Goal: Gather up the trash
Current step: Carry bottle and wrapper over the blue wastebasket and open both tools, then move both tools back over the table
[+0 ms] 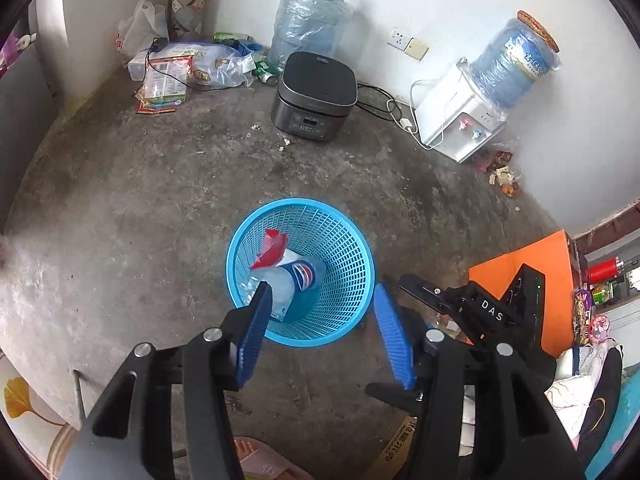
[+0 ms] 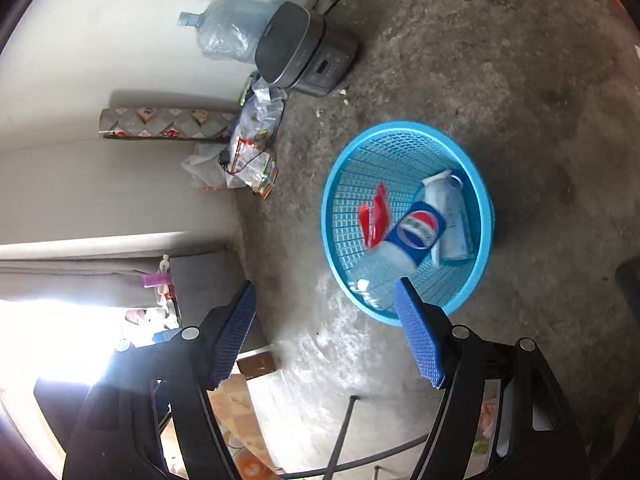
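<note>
Now: left gripper (image 1: 320, 320) jaws spread, empty, over round blue mesh plastic basket (image 1: 352, 248); clear plastic Pepsi bottle (image 1: 292, 280) and red wrapper (image 1: 274, 250) lie inside, just past left jaw. Right gripper (image 2: 326, 330) likewise spread, empty. Judgement: lift straight clear of rim.

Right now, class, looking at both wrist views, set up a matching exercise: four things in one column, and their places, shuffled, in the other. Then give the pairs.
Things:
1. Pepsi bottle
2. rice cooker
3. large water jug
4. snack wrappers

Places:
A. on top of the white water dispenser
B. inside the blue basket
C. on the floor by the dispenser's base
D. on the floor, before an empty jug at the wall

Pairs: 1-B, 2-D, 3-A, 4-C
</note>
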The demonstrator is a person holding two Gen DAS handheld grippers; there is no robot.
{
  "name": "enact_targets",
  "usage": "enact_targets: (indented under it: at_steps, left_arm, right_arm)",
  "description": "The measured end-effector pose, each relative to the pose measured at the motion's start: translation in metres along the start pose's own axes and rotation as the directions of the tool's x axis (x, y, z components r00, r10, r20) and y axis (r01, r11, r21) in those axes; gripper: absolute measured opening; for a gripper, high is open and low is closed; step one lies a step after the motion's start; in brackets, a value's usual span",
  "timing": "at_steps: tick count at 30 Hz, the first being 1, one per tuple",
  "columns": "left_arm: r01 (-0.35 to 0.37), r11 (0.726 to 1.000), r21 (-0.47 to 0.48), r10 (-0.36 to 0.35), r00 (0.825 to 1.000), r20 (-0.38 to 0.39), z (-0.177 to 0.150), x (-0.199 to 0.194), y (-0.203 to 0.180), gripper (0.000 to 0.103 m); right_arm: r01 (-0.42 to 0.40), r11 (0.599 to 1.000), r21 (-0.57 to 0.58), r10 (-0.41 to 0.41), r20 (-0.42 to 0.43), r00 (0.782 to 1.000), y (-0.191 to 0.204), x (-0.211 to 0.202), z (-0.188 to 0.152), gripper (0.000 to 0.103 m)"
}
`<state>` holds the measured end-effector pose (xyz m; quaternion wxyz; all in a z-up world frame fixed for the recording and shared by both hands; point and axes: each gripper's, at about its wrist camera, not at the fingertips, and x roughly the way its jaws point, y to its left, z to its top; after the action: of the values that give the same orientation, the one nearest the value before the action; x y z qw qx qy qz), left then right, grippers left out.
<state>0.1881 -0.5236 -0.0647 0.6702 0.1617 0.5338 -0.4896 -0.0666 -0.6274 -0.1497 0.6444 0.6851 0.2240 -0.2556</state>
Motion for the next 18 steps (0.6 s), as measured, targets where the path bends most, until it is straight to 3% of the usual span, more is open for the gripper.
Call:
enact_targets:
  at_steps: [6, 10, 14, 18]
  left_arm:
    - [-0.012, 0.999, 0.037, 0.009, 0.997, 0.072, -0.013, -0.041, 0.001, 0.055]
    - [-0.023, 0.998, 0.065, 0.014, 0.990, 0.143, -0.026, -0.083, 0.003, 0.064]
    - [-0.053, 0.995, 0.085, 0.034, 0.976, 0.214, -0.046, -0.136, 0.008, 0.072]
    - [-0.121, 0.990, 0.073, 0.095, 0.951, 0.295, -0.076, -0.200, 0.020, 0.077]
  right_arm:
    - [0.060, 0.991, -0.123, -0.053, 0.061, 0.997, 0.017, -0.016, -0.022, 0.068]
    - [0.135, 0.954, -0.266, -0.103, 0.132, 0.986, 0.042, -0.032, -0.050, 0.068]
    - [0.182, 0.889, -0.420, -0.105, 0.200, 0.974, 0.074, -0.047, -0.086, 0.070]
    - [0.198, 0.786, -0.585, -0.053, 0.255, 0.965, 0.111, -0.063, -0.125, 0.074]
